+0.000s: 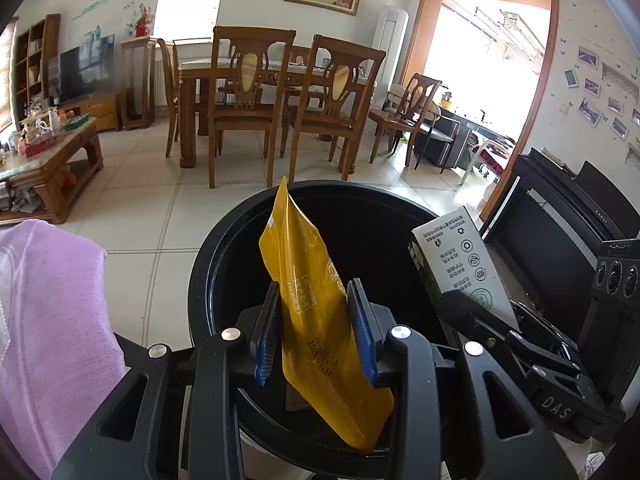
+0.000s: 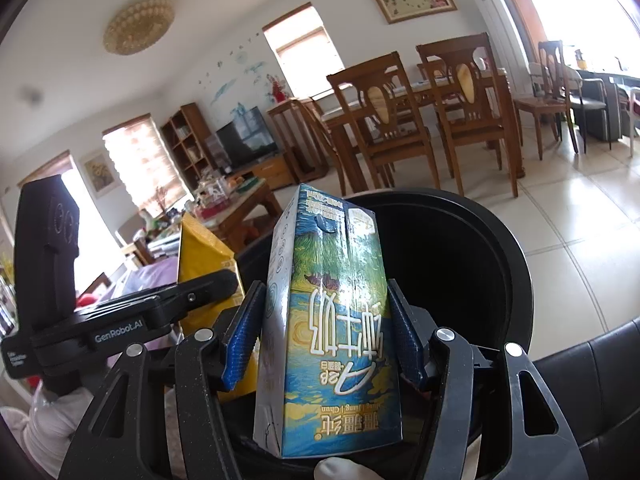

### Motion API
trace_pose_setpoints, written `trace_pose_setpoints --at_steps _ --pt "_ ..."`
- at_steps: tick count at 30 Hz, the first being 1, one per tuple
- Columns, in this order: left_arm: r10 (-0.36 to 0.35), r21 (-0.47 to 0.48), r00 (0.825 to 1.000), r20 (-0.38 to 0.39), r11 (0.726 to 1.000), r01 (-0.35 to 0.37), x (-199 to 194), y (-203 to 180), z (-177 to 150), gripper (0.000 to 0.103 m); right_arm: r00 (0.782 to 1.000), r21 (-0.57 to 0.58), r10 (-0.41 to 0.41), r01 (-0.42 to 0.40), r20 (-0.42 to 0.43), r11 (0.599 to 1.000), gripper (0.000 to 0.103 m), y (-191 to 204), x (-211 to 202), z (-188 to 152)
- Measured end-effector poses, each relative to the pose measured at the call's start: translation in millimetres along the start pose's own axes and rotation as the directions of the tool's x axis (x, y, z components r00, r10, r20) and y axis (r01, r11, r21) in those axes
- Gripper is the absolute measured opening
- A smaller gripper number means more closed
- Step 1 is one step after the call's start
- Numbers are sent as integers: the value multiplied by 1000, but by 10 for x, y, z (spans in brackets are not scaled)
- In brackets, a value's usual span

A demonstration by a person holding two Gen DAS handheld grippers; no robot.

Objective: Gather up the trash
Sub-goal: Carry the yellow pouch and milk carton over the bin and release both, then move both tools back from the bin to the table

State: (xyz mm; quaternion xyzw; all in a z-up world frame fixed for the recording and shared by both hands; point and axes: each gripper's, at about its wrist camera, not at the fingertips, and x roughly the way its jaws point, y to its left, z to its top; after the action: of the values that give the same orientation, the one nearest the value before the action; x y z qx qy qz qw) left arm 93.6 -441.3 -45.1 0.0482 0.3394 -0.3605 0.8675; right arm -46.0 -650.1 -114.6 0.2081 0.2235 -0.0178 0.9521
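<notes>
Living-dining rm, tiled floor. Black bin [image 1: 224,248] directly below/ahead of both your grippers. L gripper [image 1: 316,328]: clamped on yellow pouch [image 1: 316,312], held over bin mouth for drop. R gripper [image 2: 324,336]: clamped on milk carton [image 2: 332,320], upside down, same reason.

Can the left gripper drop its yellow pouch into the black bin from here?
Probably yes. The left gripper holds the yellow pouch right above the black bin, whose mouth looks unblocked; the milk carton sits off to the right.

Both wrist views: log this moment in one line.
left gripper: yellow pouch | right gripper: milk carton | both over black bin | unreleased
</notes>
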Motion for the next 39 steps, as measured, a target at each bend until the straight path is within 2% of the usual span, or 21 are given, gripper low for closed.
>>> trace_pose_setpoints --at_steps 8,9,11,13,15,22,25,27,31,36,39 --pt "7 -10 1000 -20 1000 -7 -3 43 -14 37 1000 -20 -13 12 -16 1000 60 165 34 -6" --pt "11 -9 1000 -23 1000 -11 -8 44 -14 40 1000 -23 -16 15 -17 1000 60 174 42 -5" --pt "23 -7 1000 -22 1000 -23 -34 44 -18 55 1000 -22 -16 15 -21 1000 60 193 60 -3" --pt "50 -5 999 6 999 -50 -121 38 -38 75 1000 -13 -14 13 -20 1000 61 198 59 5" --pt "59 3 998 37 998 -59 -217 37 -53 76 1000 -7 -16 16 -17 1000 66 196 46 5" --pt "58 -6 995 79 998 -58 -666 123 -153 76 1000 12 -9 9 -13 1000 71 312 -23 -25" --pt "73 -10 992 98 997 -72 -895 208 -216 81 1000 -18 3 -3 -9 1000 72 517 -67 -17" --pt "82 -17 990 112 997 -80 -1066 285 -281 81 1000 -35 17 -17 -7 999 78 681 -96 -14" --pt "112 -26 984 139 994 -109 -1458 509 -410 81 998 -83 61 -62 -13 995 78 1086 -103 -10" --pt "161 -70 975 152 986 -152 -1860 923 -565 81 987 -160 144 -154 -70 975 82 1809 0 -80" --pt "222 -130 962 158 971 -202 -2117 1301 -662 81 972 -189 200 -220 -120 957 84 2305 86 -152"
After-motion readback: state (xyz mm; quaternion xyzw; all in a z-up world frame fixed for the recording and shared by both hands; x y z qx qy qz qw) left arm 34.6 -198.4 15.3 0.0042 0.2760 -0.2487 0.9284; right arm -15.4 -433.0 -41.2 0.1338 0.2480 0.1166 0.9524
